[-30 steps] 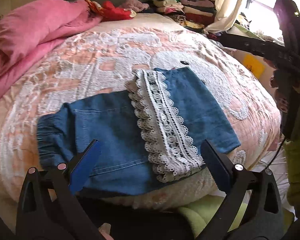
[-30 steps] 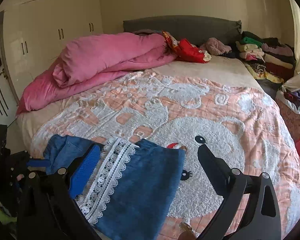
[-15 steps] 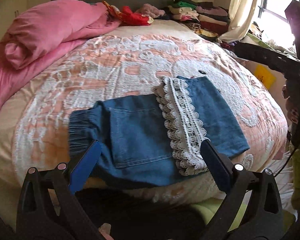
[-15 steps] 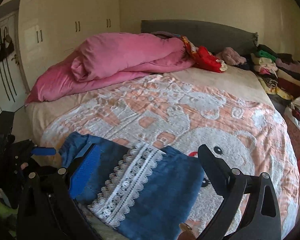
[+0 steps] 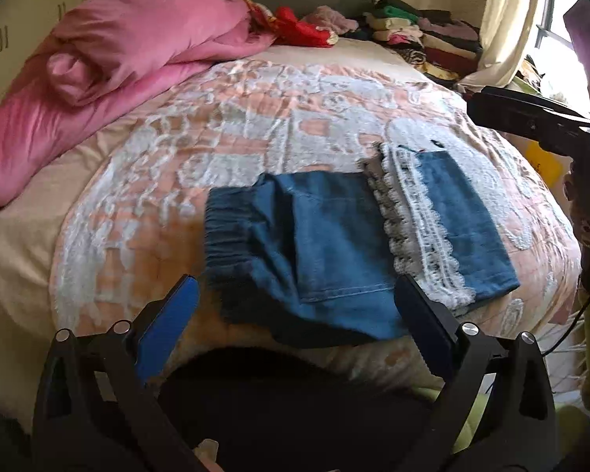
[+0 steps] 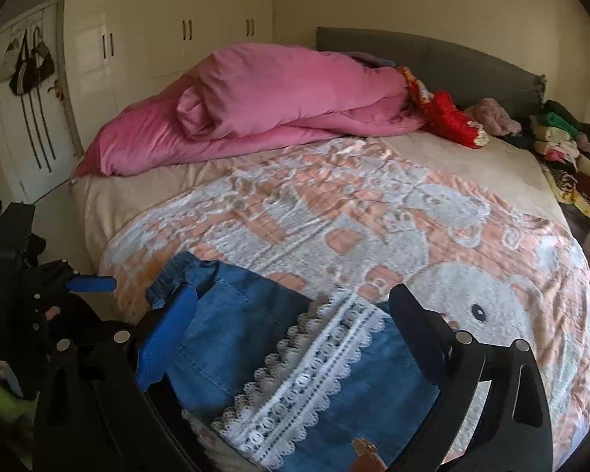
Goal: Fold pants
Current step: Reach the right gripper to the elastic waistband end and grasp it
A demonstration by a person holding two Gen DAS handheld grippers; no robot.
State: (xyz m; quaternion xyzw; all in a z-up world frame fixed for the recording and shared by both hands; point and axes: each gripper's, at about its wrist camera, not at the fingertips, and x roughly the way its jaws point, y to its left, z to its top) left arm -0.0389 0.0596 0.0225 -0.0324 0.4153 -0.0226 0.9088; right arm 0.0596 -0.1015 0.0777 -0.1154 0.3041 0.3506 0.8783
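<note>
Blue denim pants with a white lace hem band lie folded over near the front edge of the bed, the lace-hemmed legs laid across the seat. My left gripper is open and empty, held just in front of the pants' near edge. My right gripper is open and empty, hovering over the pants and their lace band. The right gripper also shows at the right edge of the left wrist view; the left gripper shows at the left of the right wrist view.
A peach and white bear-pattern blanket covers the bed. A pink duvet is heaped at the head end, with red fabric beside it. Stacked clothes lie along the right side. Wardrobes stand behind.
Both grippers have drawn back and up from the pants, and both views have swung left, showing more of the bed. The pants lie as before.
</note>
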